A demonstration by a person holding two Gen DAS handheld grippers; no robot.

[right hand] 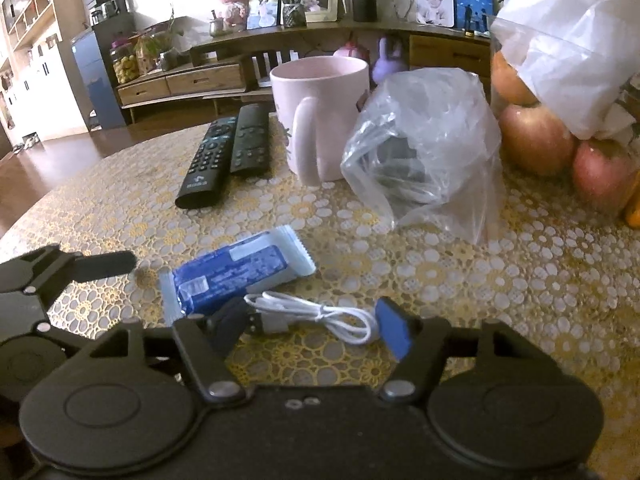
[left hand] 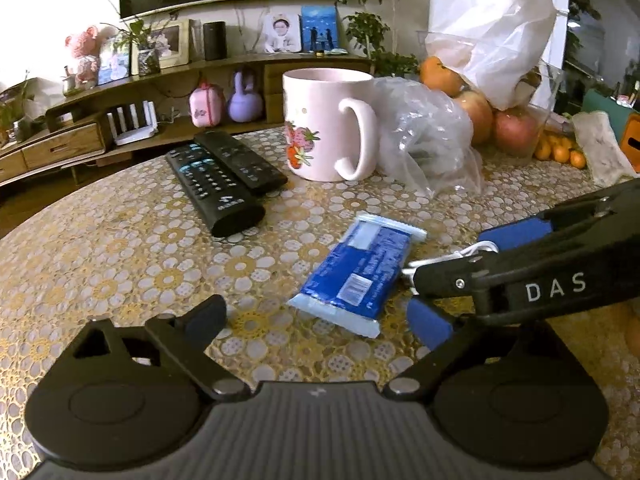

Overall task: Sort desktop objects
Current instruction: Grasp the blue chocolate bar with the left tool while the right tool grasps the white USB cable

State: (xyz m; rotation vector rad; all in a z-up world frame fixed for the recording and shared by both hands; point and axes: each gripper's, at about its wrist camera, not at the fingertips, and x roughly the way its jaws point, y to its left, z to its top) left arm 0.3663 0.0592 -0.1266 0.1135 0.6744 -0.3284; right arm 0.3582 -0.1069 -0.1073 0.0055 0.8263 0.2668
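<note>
Left gripper [left hand: 320, 320]: jaws spread wide, blue-padded fingers flanking a glossy blue snack wrapper [left hand: 356, 276] with crimped pale ends, lying flat on the patterned lace-print tablecloth [left hand: 120, 264]; no pad contact visible. Right gripper [right hand: 316, 330]: jaws partly open around a coiled white USB cable [right hand: 320, 314] resting on the cloth just beside the wrapper; whether the pads touch the cable cannot be determined. Farther back: two matte black remote controls [left hand: 224, 176] side by side, a glazed pink mug [left hand: 328, 120] with strawberry print, and a crinkled clear plastic bag [right hand: 428, 152] against it. Beyond: apples [right hand: 536, 140] under a white plastic bag [left hand: 492, 28].
</note>
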